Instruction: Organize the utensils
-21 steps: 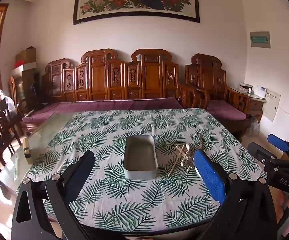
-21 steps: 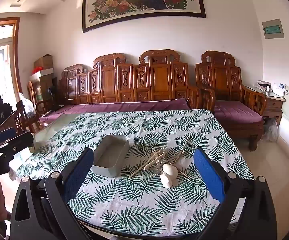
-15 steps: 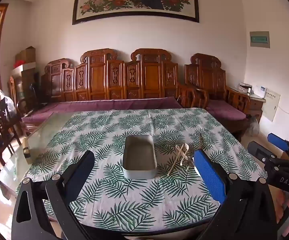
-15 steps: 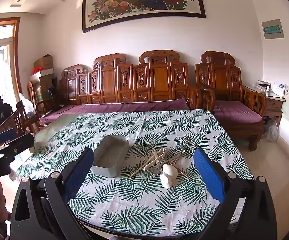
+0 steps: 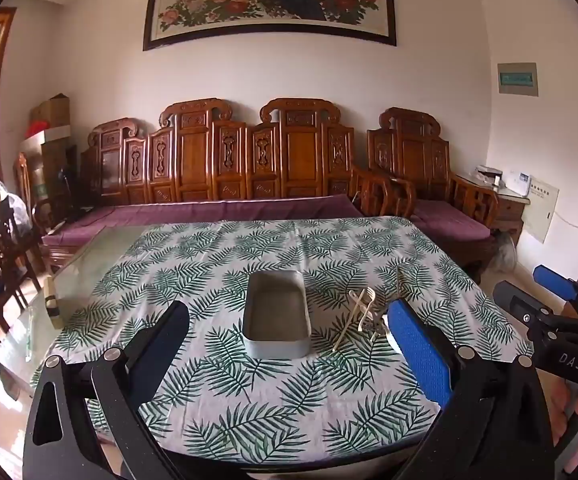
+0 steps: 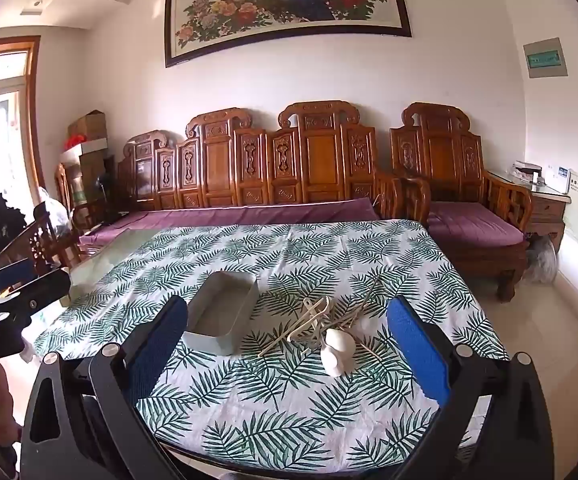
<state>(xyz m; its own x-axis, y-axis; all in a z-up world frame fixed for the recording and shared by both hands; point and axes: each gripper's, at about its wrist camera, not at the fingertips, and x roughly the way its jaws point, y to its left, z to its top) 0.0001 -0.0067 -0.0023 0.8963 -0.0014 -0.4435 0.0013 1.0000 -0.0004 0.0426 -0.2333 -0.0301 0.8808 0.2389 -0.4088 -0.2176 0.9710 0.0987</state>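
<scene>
1. The left gripper (image 5: 289,344) and right gripper (image 6: 287,344) both hang short of the counter's (image 6: 289,420) near edge, jaws wide apart, nothing between them. Nothing is sorted yet.
2. The utensils (image 6: 313,326) lie in a tangled heap just right of the empty grey tray (image 6: 223,318): thin pale sticks, probably chopsticks, a cream fork-like piece, and a white spoon (image 6: 337,350) nearest the camera. Closing on the heap could catch several pieces at once, and some could drop on the way.
3. The sticks lie flat on the leaf-print tablecloth (image 5: 273,420). Jaws coming in low may pinch the cloth and drag tray and heap along.
4. The spoon looks smooth and rounded, so it may squirt out of a pinch.
5. The tray looks light; a nudge from the left gripper could slide it away.
</scene>
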